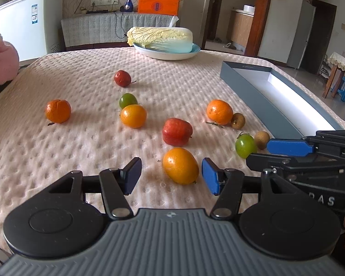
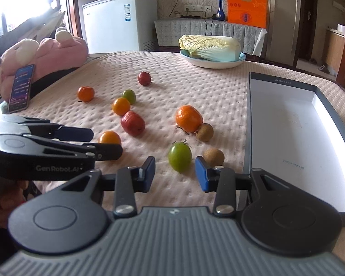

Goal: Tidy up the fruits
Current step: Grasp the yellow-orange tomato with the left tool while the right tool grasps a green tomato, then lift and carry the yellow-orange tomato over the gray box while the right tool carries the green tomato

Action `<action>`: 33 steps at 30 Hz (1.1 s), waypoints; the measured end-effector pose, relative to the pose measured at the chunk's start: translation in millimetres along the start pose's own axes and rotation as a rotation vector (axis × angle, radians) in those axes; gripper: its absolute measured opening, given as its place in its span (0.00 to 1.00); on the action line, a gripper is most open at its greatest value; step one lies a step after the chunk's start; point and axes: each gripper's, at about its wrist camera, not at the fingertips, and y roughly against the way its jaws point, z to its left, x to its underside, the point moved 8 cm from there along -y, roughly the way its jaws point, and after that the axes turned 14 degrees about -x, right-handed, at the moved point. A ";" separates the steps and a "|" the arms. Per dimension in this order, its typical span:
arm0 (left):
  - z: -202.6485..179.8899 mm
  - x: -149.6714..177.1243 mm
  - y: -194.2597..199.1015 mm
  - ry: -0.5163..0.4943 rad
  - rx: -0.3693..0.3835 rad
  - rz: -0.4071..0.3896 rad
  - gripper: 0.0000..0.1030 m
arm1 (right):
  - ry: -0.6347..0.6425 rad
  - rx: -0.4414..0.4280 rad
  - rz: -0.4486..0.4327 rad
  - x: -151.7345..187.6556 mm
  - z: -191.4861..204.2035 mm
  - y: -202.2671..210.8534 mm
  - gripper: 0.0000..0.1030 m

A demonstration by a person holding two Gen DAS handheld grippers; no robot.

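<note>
Left hand-held gripper (image 1: 171, 176), spread, is straddling a kumquat (image 1: 180, 165); right hand-held gripper (image 2: 175, 173), spread, is fronting a green fruit (image 2: 179, 157), both likely bound for the empty box (image 2: 285, 124) alongside.

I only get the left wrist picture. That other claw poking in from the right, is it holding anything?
Observer: No. The right gripper is open, and a green fruit sits just ahead of its fingers, not gripped.
Operator: Has any fruit gone into the grey box yet?
Observer: None that I can see. In the right wrist view the box shows a bare white floor.
Operator: And the pink thing at my left edge?
Observer: It is a pink plush toy, and a phone with a lit screen is propped against it.
</note>
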 end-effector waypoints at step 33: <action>-7.8 -0.3 -11.3 -0.008 0.015 0.002 0.40 | 0.038 0.065 0.029 -1.4 -3.3 -31.2 0.37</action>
